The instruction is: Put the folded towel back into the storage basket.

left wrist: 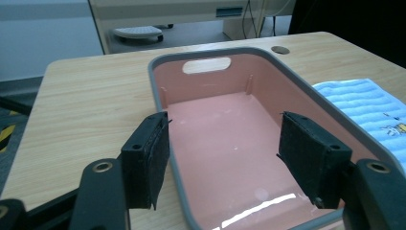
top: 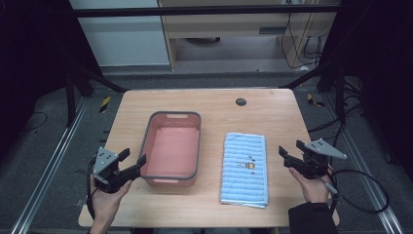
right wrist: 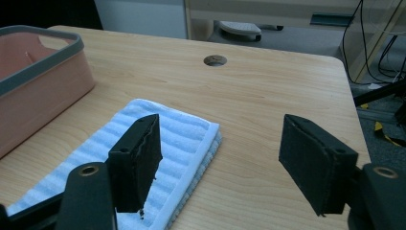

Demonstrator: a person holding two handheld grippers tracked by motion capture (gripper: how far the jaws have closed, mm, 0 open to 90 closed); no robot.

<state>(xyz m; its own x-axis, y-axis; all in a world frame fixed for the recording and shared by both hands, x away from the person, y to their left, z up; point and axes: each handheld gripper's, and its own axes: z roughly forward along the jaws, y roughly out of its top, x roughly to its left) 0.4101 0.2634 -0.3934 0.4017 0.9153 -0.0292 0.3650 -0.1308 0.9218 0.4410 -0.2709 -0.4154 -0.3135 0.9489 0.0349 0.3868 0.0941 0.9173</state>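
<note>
Left hand-held gripper (top: 132,162): jaws wide, nothing between the pads, at the near left corner of the pink basin (top: 171,146).
Right hand-held gripper (top: 288,155): jaws wide, holding nothing, just right of the blue towel (top: 244,168).
Basin: stands left of centre on the desk (top: 272,112), grey rim.
Towel: folded, flat on the desk, right of the basin, apart from it.
High view: shows both hands and the small yellow figure on the towel.
Left gripper view: shows the bare basin floor and the handle slot (left wrist: 207,64) in the far wall.
Right gripper view: shows the towel's white edge and the round hole (right wrist: 215,60) in the desk.
</note>
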